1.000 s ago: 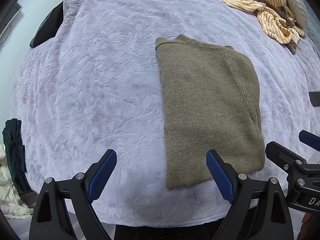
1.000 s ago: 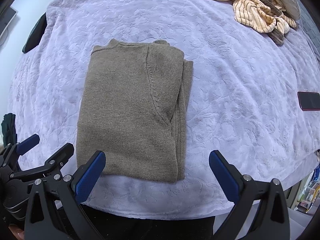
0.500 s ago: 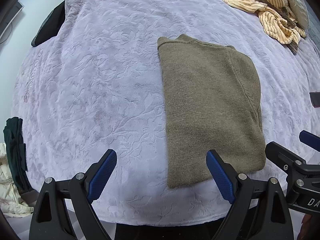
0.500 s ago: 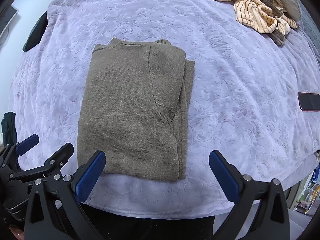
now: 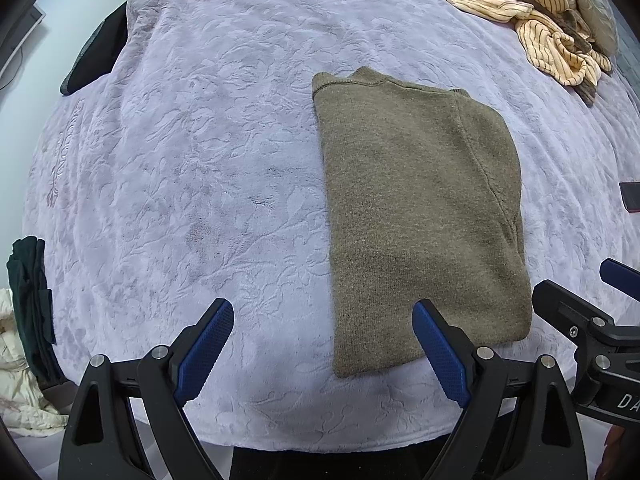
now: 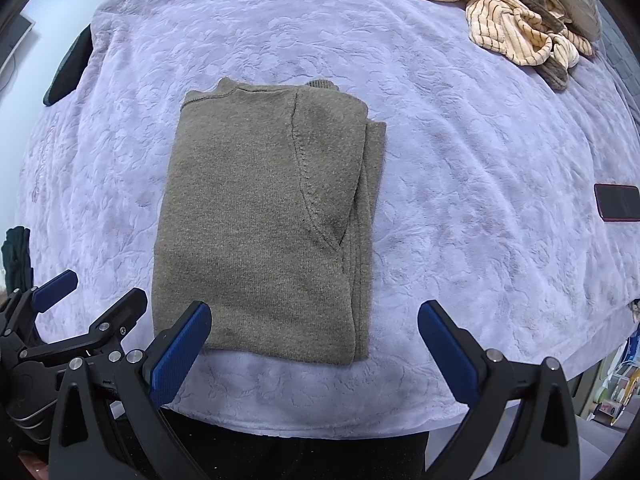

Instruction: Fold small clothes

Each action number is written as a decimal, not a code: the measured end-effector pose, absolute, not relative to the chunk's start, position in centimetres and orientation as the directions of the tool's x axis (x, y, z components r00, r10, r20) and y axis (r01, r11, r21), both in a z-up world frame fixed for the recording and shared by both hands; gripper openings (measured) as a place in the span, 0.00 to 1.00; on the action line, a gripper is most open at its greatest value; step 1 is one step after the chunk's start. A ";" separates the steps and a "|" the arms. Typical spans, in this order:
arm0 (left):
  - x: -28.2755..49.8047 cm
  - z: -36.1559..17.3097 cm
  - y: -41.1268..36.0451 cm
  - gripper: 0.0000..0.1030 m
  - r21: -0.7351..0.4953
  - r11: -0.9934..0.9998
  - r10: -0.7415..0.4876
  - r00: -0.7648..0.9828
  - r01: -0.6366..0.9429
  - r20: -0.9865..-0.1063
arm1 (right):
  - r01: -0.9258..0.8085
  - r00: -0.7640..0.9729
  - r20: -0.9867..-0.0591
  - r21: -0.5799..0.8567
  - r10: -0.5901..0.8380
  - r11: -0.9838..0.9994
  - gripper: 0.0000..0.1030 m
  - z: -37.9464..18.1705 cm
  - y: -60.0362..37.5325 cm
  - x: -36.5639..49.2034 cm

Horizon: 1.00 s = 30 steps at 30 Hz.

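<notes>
While both tools hang above the near edge of the bed, the left gripper [image 5: 323, 334] has its blue-padded black fingers spread wide with nothing between them, and the right gripper [image 6: 314, 336] is splayed just as wide and equally empty. They sit side by side (each camera catches the other's black frame at its edge), the left one over bare cover and the right one over the garment's near hem.

Just beyond the fingertips lies the olive-brown knitted sweater [image 6: 260, 216], folded into a tall rectangle, flat on the lavender embossed plush bedspread [image 5: 192, 168]. Its neckline points away, and a curved sleeve seam runs down its right part, where folded layers show along the right edge. Neither tool touches it.

Farther out, a crumpled cream garment with dark stripes [image 6: 504, 28] is heaped at the far right corner, well apart from the sweater. A dark red-edged phone [image 6: 618, 202] rests on the cover at the right. A dark green cloth [image 5: 30, 292] hangs off the left edge.
</notes>
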<state>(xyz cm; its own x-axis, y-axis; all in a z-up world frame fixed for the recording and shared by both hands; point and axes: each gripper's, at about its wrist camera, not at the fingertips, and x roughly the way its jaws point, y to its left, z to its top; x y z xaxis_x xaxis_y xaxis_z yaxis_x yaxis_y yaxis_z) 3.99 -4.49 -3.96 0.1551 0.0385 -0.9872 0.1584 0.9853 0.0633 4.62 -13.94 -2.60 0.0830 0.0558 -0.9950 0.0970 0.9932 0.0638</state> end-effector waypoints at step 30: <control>4.0 -4.2 -4.5 0.89 0.067 0.983 0.041 0.152 0.171 -0.988 | 0.105 0.081 -0.995 0.065 0.056 0.992 1.00 -2.9 -14.0 4.7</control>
<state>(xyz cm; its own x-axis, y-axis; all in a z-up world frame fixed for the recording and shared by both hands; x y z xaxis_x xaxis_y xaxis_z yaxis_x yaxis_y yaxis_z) 4.04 -4.52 -4.16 0.1515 0.0414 -0.9876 0.1708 0.9830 0.0674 4.66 -14.03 -2.86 0.0806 0.0563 -0.9952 0.1055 0.9923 0.0647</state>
